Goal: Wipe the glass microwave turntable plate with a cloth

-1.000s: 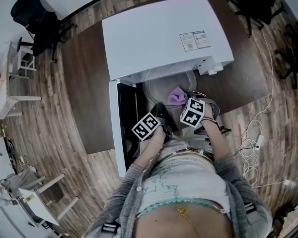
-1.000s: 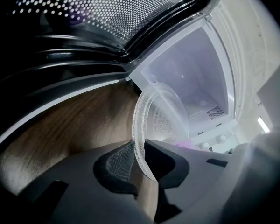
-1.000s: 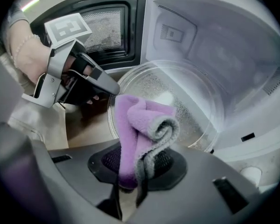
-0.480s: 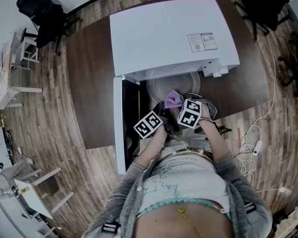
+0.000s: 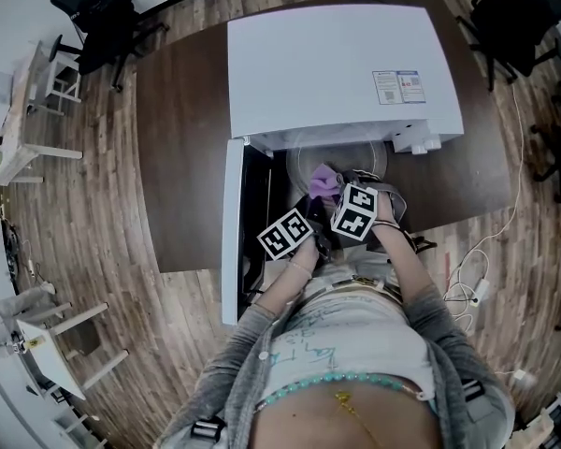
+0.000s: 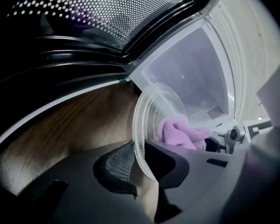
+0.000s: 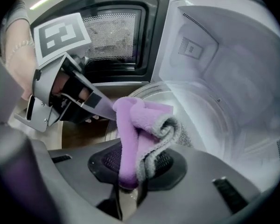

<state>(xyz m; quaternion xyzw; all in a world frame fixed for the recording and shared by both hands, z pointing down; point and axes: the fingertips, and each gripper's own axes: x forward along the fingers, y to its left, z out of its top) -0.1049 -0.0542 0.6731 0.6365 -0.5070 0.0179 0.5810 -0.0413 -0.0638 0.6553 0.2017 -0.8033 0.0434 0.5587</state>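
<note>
Dk brown table [image 5: 182, 157] on wood floor [image 5: 103, 241], white microwave [image 5: 337, 64] on top.

Place: office-style workroom | Seen: white microwave [image 5: 341, 68] on dark brown table [image 5: 182, 157]; black office chairs [image 5: 98, 12] at the far corners; pale desks [image 5: 19, 152] at left | Floor: wood planks [image 5: 93, 251], loose cables [image 5: 467, 269] at right

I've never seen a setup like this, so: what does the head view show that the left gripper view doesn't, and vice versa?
Only the head view: the microwave's white top, the brown table and office chairs.
Only the left gripper view: the left gripper clamped on the rim of the glass plate, and the door's dotted mesh window.
Both: the purple cloth and the plate, in front of the open microwave.
</note>
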